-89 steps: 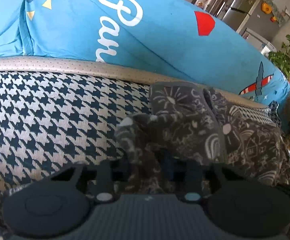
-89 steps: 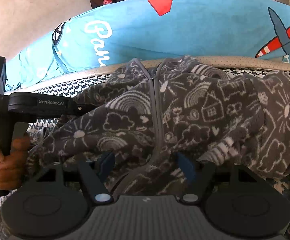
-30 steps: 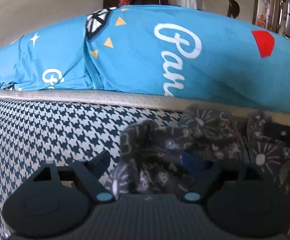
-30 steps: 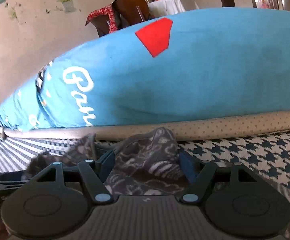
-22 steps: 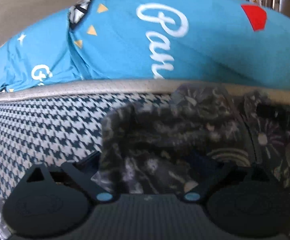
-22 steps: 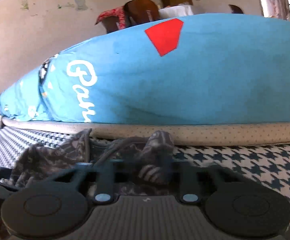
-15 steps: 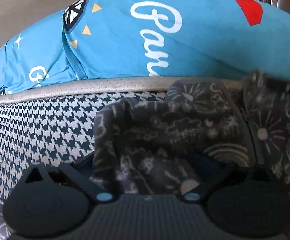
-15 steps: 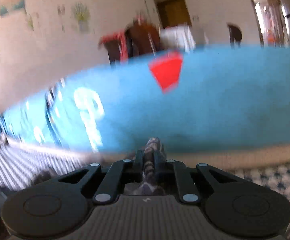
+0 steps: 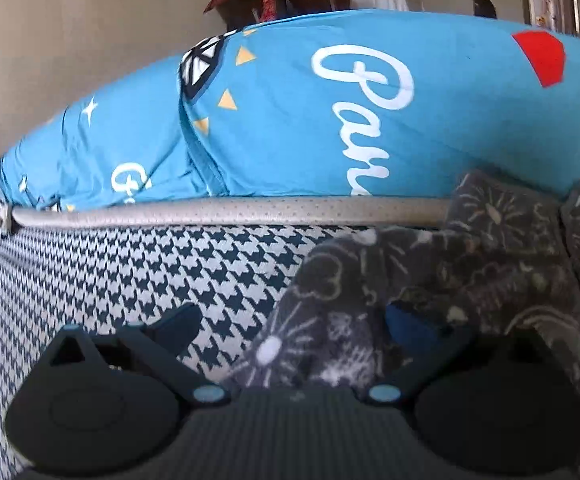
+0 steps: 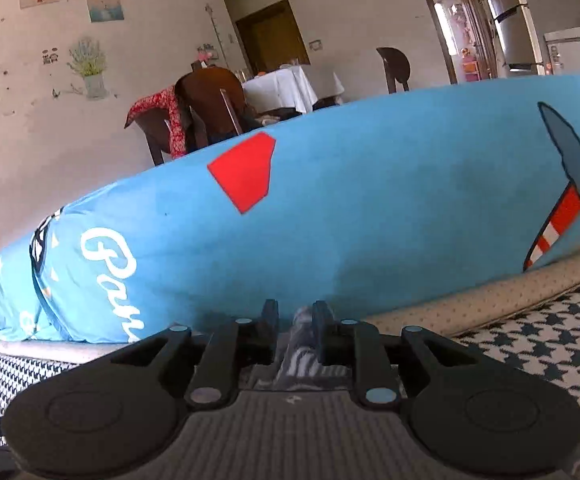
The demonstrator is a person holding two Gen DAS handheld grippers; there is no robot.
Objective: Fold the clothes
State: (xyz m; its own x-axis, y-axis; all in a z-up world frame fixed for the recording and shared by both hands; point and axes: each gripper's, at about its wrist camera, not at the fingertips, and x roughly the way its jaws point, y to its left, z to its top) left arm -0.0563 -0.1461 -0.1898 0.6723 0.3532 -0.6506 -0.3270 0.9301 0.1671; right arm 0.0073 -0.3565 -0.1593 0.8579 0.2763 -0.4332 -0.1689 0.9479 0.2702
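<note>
The right claw (image 10: 295, 320) has its two fingers drawn close together, clamped on a narrow fold of the grey patterned garment (image 9: 429, 288) that rises between the tips; the cloth runs back down between the fingers toward the claw's body. This claw is held low over the houndstooth cushion (image 10: 529, 344), near the cushion's far edge, where a beige piped border (image 10: 469, 300) runs along the foot of the big blue pillow (image 10: 369, 208).

The left claw (image 9: 290, 328) stands wide apart. Its left finger (image 9: 174, 326) lies over bare houndstooth fabric, clear of the cloth. Its right finger (image 9: 413, 328) is sunk among the garment's folds. A lobe of the garment, printed with white sunbursts and clouds, lies in the gap between the two fingers, nearer the right one, and reaches back to the claw's body. Whether it touches that finger I cannot tell.

From the left claw's view the garment is heaped on the right part of the cushion, bunched and creased, and it climbs to the far border, where one fold rests against the blue pillow. The left part of the cushion carries only its dark-and-white pattern. Behind the pillow stand dark chairs (image 10: 206, 108) and a table with a white cloth (image 10: 290, 88).
</note>
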